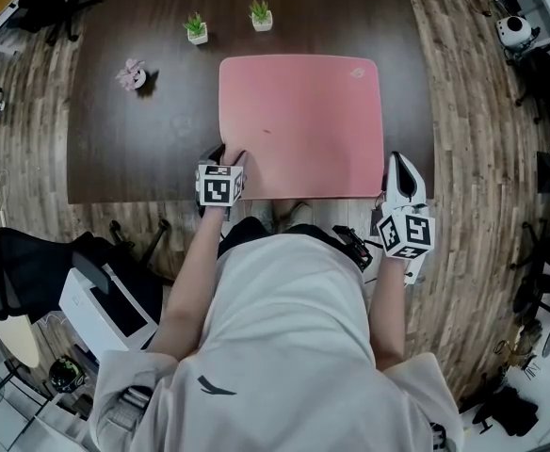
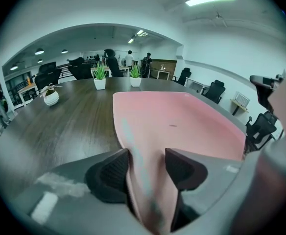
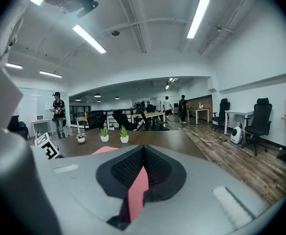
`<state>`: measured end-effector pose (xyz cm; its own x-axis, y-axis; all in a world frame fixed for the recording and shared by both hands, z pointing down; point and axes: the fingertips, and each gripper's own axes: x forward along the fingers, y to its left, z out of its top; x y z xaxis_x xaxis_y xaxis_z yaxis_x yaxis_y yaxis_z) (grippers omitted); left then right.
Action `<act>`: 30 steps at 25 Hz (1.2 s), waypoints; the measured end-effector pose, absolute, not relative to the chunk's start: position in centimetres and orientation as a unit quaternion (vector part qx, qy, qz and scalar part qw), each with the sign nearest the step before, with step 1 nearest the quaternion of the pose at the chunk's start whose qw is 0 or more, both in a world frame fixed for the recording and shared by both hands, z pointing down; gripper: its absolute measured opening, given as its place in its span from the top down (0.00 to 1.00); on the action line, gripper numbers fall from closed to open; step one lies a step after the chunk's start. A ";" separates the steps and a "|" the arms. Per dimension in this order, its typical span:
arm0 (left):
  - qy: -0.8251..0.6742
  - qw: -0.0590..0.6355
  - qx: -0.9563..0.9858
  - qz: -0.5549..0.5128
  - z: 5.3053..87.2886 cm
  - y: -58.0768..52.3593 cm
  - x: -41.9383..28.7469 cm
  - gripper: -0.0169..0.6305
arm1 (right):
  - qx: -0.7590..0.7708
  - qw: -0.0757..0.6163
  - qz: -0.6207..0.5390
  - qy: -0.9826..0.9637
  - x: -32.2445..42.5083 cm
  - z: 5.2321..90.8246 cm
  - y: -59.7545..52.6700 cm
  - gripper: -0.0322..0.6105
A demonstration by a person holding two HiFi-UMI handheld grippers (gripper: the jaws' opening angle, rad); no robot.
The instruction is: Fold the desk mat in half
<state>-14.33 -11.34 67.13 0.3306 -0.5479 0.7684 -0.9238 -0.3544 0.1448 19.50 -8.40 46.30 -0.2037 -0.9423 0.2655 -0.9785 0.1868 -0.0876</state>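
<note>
At the desk's (image 1: pixel 143 149) near edge, clamps the right corner of the flat desk mat (image 1: pixel 301 125) in the shut right gripper (image 3: pixel 142 173); straddles the left corner with the left gripper (image 2: pixel 147 168) half open, pads not yet pressing. Could lose that corner on lifting, skew the fold, or sweep the potted plants (image 1: pixel 261 14) beyond.

Pink desk mat (image 1: pixel 301 125) flat on dark tabletop (image 1: pixel 134 149); my left hand-held gripper (image 1: pixel 227 155) and right hand-held gripper (image 1: pixel 398 161) at its near corners.
</note>
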 end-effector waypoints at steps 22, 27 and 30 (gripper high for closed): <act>-0.488 0.359 0.760 0.232 66.1 -11.2 -14.2 0.78 | 0.637 0.074 0.112 -0.759 21.2 45.4 -8.3 0.95; -0.483 0.359 0.767 0.221 65.2 -11.2 -13.9 0.79 | 0.636 0.072 0.113 -0.760 21.2 45.5 -8.3 0.95; -0.477 0.353 0.776 0.213 64.1 -11.1 -13.6 0.80 | 0.636 0.072 0.115 -0.760 21.1 45.7 -8.2 0.95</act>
<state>-13.58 -11.10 64.14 0.4539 -0.5895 0.6682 -0.8910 -0.2952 0.3448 21.14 -8.24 45.67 -0.1800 -0.9500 0.2550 -0.9830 0.1641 -0.0826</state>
